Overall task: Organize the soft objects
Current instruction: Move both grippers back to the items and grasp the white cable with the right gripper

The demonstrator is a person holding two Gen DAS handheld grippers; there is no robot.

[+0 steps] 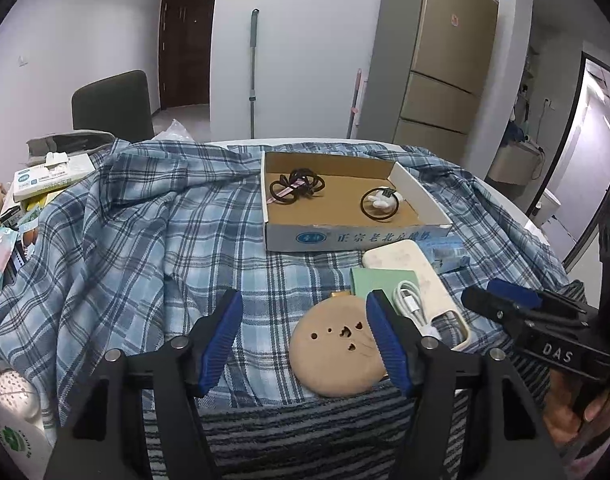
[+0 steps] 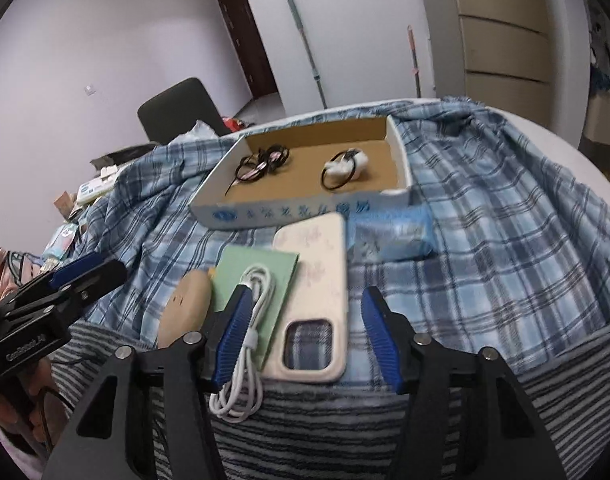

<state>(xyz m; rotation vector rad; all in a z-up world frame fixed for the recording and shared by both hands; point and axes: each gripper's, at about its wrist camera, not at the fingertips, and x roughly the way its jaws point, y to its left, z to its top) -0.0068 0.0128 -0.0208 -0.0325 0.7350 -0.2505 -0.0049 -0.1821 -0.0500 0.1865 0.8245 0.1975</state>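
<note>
A shallow cardboard box (image 1: pixel 347 237) (image 2: pixel 305 210) lies on the plaid cloth and holds a bunch of black hair ties (image 1: pixel 297 186) (image 2: pixel 263 162) and one hair tie with a white charm (image 1: pixel 379 202) (image 2: pixel 345 170). In front of it lie a cream phone case (image 1: pixel 421 276) (image 2: pixel 315 292), a green card (image 1: pixel 379 280) (image 2: pixel 261 268), a coiled white cable (image 1: pixel 415 306) (image 2: pixel 245 344), a tan round pad (image 1: pixel 335 354) (image 2: pixel 185 312) and a blue tissue pack (image 1: pixel 445 254) (image 2: pixel 389 236). My left gripper (image 1: pixel 303 340) is open over the tan pad. My right gripper (image 2: pixel 305 340) is open around the phone case.
A blue plaid cloth (image 1: pixel 145 240) (image 2: pixel 505 240) covers the table, with a striped cloth (image 1: pixel 305 432) at the near edge. Boxes and packets (image 1: pixel 37 184) clutter the left side. A dark chair (image 1: pixel 113 104), a mop handle (image 1: pixel 252 72) and a fridge (image 1: pixel 445 52) stand behind.
</note>
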